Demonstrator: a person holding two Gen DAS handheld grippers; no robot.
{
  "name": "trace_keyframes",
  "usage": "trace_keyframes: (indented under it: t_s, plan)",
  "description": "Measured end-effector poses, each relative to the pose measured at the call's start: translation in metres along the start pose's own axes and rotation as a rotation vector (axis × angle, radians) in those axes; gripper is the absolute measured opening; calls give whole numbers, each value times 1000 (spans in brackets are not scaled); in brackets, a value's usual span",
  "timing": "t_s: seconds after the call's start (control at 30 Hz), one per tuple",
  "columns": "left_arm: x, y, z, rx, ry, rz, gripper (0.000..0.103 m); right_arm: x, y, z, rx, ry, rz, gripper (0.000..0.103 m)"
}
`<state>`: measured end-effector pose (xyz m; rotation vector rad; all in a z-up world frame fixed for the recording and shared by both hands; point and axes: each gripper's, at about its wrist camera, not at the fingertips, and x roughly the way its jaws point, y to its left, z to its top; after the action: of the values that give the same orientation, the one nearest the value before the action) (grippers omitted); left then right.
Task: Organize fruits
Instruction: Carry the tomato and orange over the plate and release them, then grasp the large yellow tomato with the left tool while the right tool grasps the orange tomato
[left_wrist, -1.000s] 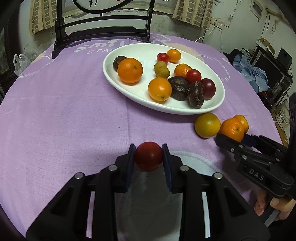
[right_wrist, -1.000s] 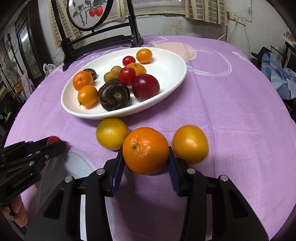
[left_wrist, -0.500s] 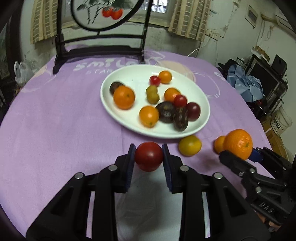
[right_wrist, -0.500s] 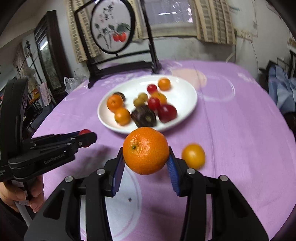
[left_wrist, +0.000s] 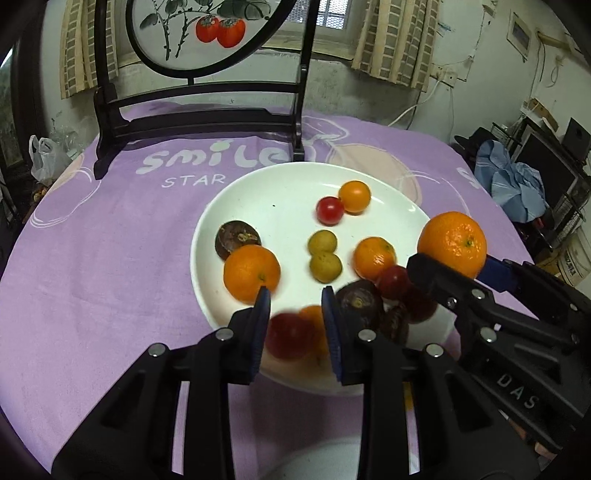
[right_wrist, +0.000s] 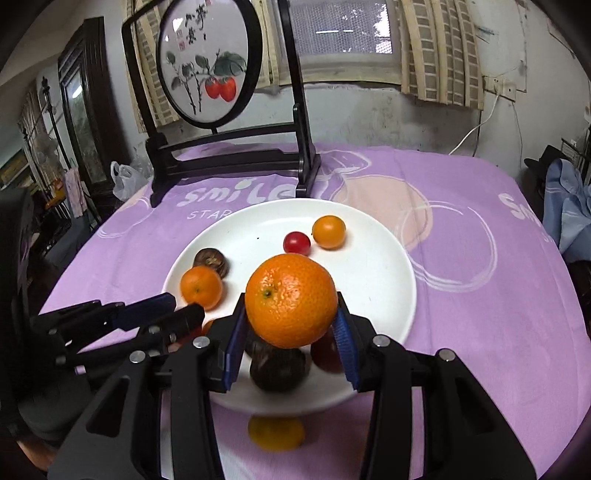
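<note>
A white oval plate (left_wrist: 280, 206) (right_wrist: 376, 273) on the purple cloth holds several oranges, tomatoes and dark fruits. My left gripper (left_wrist: 295, 314) hangs over the plate's near rim with its jaws apart. A blurred red tomato (left_wrist: 290, 336) sits below and behind the fingertips, loose from the pads. My right gripper (right_wrist: 290, 332) is shut on a large orange (right_wrist: 290, 299) and holds it above the plate's near side. It also shows in the left wrist view (left_wrist: 452, 247). A yellow fruit (right_wrist: 275, 432) lies on the cloth before the plate.
A black wooden stand with a round painted screen (left_wrist: 199, 110) (right_wrist: 229, 155) stands on the far side of the table. A white plastic bag (left_wrist: 48, 157) hangs off the left edge. Blue cloth and clutter (left_wrist: 517, 184) lie beyond the right edge.
Both grippers moved forward over the plate. My left gripper opened and the red tomato dropped from its pads. My right gripper carried the orange from the cloth to above the plate.
</note>
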<state>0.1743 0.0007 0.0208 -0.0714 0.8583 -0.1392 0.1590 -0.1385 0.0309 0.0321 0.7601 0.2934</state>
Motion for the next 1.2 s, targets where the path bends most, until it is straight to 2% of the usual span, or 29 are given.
trace_keyframes:
  t_s: [0.07,0.13,0.2,0.3,0.5,0.67,0.8,0.87,1.07,1.2]
  plan:
    - [6,7,3,-39,2,4,41,10,-4,3,28,24,-4,45]
    - [8,16,5,-88,8,-2,60,18,-14,3,90,51,19,45]
    - [4,20,4,-102,-6,-11,63,20,-20,-1,131,68,42,45]
    - [-8,22,2,-92,-44,6,73,13,-24,-7,142,36,54,46]
    - [-24,16,-10,-72,-65,29,73,-2,-33,-13,192,14,60,45]
    - [-30,5,-28,-47,-43,26,76,-21,-37,-16,169,-42,-21,46]
    - [-32,-2,-41,-27,-27,16,76,-24,-43,-19,159,-39,-54,46]
    - [-36,-6,-47,-18,-24,11,76,-28,-46,-23,168,-40,-37,45]
    - [-43,-24,-59,49,-25,4,76,-46,-44,-48,114,-29,-38,45]
    - [-44,-33,-68,56,-8,-19,76,-60,-53,-72,109,-26,-41,45]
